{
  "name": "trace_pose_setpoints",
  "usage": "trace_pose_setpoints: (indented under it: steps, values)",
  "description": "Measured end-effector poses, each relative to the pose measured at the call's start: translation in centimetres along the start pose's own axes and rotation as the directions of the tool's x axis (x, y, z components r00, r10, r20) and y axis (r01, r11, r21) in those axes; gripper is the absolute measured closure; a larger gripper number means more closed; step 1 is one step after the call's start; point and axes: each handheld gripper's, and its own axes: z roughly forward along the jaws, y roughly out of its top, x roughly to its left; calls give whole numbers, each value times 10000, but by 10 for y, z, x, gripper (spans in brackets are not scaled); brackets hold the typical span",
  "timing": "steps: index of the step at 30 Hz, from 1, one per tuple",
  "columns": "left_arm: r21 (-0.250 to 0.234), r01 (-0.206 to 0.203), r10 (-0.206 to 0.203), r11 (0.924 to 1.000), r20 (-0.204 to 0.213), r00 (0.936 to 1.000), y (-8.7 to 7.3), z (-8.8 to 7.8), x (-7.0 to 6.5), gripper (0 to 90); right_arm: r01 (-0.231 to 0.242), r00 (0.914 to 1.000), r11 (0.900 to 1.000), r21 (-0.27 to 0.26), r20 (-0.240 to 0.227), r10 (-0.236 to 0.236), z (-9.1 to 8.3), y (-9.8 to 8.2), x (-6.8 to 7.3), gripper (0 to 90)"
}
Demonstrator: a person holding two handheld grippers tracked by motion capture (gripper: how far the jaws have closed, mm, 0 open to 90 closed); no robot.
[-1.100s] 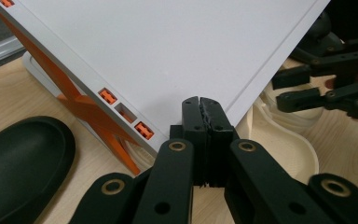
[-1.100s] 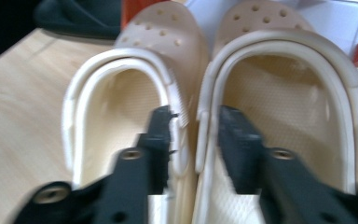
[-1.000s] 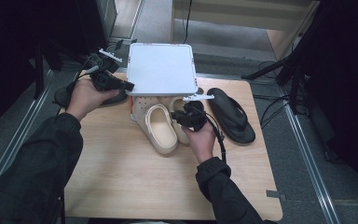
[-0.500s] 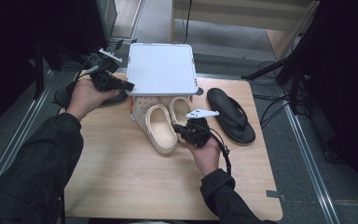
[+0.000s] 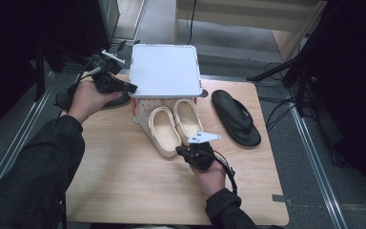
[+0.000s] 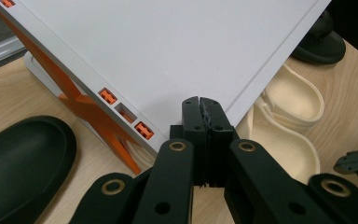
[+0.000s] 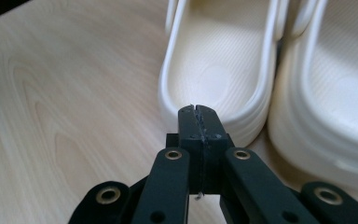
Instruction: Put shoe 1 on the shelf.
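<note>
A pair of cream clogs point(image 5: 164, 130) lies mid-table with the toes tucked under a white shelf point(image 5: 164, 69) on orange legs. My right gripper point(image 5: 181, 150) sits low at their near end. Its jaws are shut and empty, and the tips point(image 7: 196, 112) nearly touch the heel rim of the left clog point(image 7: 223, 60); the other clog point(image 7: 335, 79) lies beside it. My left gripper point(image 5: 131, 88) is held at the shelf's left edge, shut on nothing point(image 6: 200, 105), over the shelf top's point(image 6: 168, 46) rim.
A black flip-flop point(image 5: 236, 117) lies right of the clogs. Its mate point(image 6: 23, 154) lies at the table's left edge under my left hand. The wooden table point(image 5: 124, 176) has bare room in front. Cables and dark stands surround the table.
My right gripper has drawn back toward the person, from over the clogs down to their heels. The left hand has stayed put.
</note>
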Motion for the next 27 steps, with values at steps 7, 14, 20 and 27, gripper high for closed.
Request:
trace_pose_setpoints:
  steps: [7, 14, 20, 27]
  values:
    - [10, -7, 7, 10000, -11, 10000, 0, 0, -1, 900, 161, 9999, 9982, 573, -32, -159, 12, -13, 5, 900]
    - [18, -54, 54, 10000, -61, 10000, 0, 0, -1, 900, -18, 9998, 9983, 582, 188, 7, 19, -11, 1, 900]
    - [38, -48, 49, 10000, -53, 10000, 0, 0, -1, 900, 17, 9998, 9981, 618, 210, -30, 22, -7, 7, 900]
    - [46, -71, 72, 10000, -58, 10000, 0, 0, -1, 900, 67, 9999, 9987, 504, 114, -72, 28, -1, 14, 900]
